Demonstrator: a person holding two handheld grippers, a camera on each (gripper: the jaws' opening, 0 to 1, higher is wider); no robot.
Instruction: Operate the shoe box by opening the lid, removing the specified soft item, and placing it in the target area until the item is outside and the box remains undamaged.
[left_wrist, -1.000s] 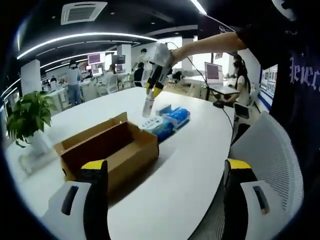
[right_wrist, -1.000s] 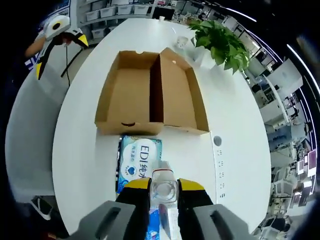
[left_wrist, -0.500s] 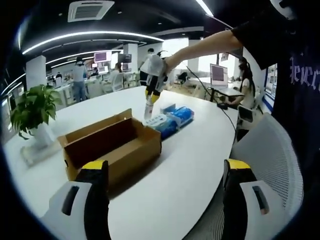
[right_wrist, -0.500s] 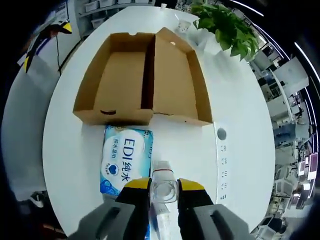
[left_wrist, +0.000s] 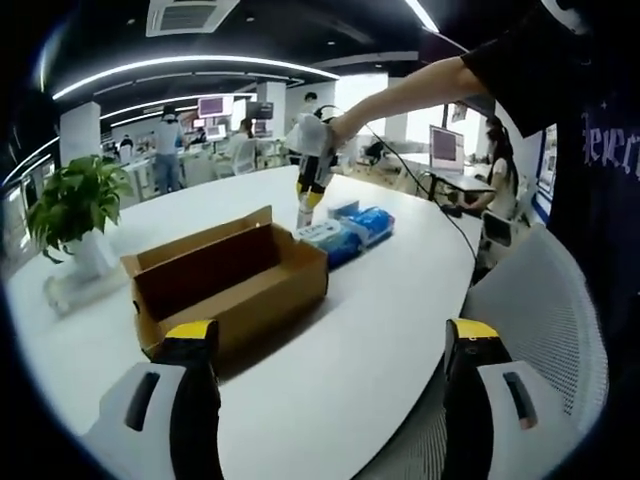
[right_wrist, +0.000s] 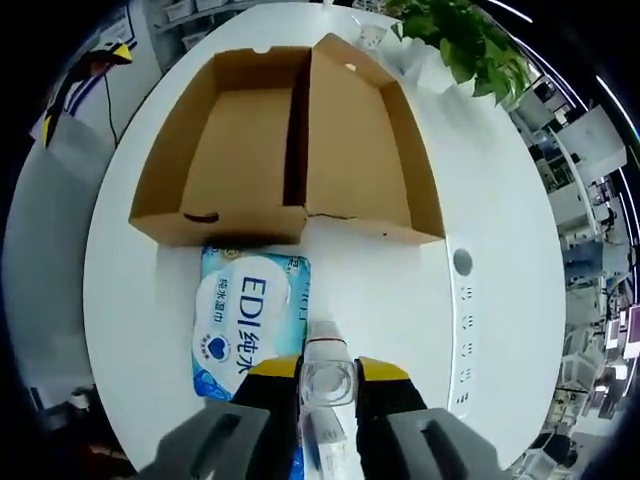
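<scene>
Right hand-held gripper (right_wrist: 327, 375) is clenched on a clear bottle (right_wrist: 325, 382) above the white bench (right_wrist: 380, 280).

From the right gripper view, the open shoe box (right_wrist: 290, 140) is seen lying flat on the bench, its lid folded out beside the tray, both bare inside. A blue wipes pack (right_wrist: 245, 320) is laid just in front of the box, close to its near edge, outside it. In the left gripper view, the left hand-held gripper (left_wrist: 325, 400) is held released, jaws wide apart, well back from the box (left_wrist: 230, 285); the right hand-held gripper (left_wrist: 312, 190) is seen beyond the box, with the bottle (left_wrist: 305, 212) over the pack (left_wrist: 335, 240). A potted plant (left_wrist: 70, 210) is set near the box's far side.
</scene>
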